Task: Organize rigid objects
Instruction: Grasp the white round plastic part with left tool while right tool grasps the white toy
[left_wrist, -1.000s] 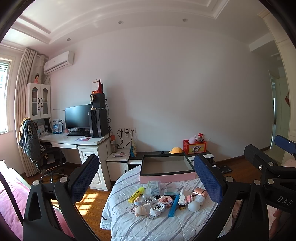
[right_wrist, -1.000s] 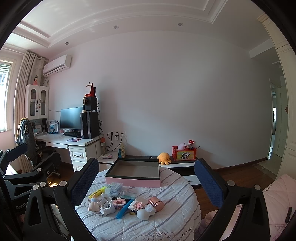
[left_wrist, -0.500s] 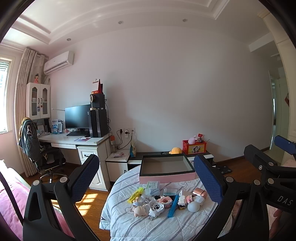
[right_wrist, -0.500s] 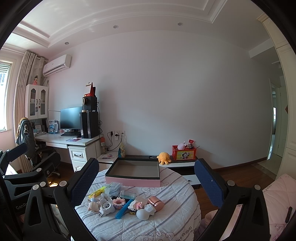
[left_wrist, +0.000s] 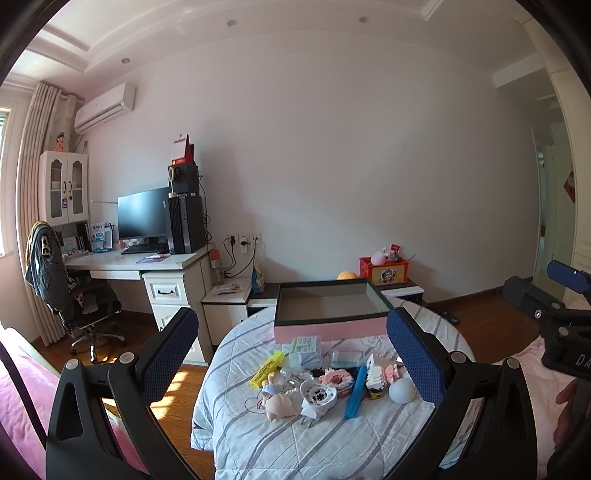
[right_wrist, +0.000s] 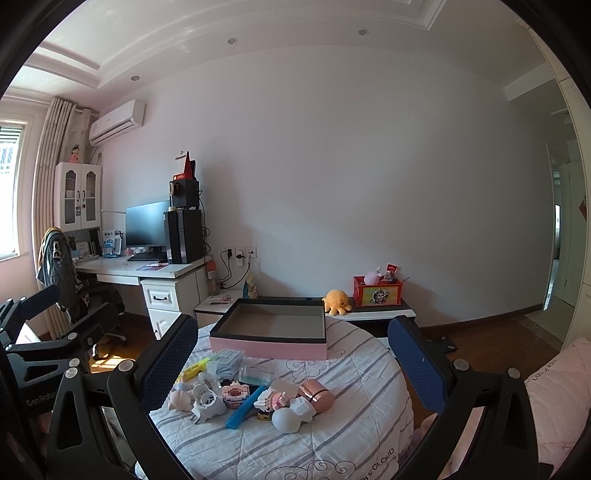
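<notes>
Both tools wide apart and empty, held above a round bench strewn with small items.

Left tool (left_wrist: 291, 354) and right tool (right_wrist: 291, 360) carry nothing, blue pads spread, well short of the pile. Bench (right_wrist: 354, 439) has a striped cloth; pink box (right_wrist: 269, 334) sits open at its far side, inside bare. In front of it: yellow highlighter (left_wrist: 267, 368), clear case (right_wrist: 255, 376), blue bar (right_wrist: 243, 408), rose-gold jar (right_wrist: 317, 395), white ball (right_wrist: 286, 421), block toys (left_wrist: 336, 380), all clustered and touching or just beside each other.
</notes>
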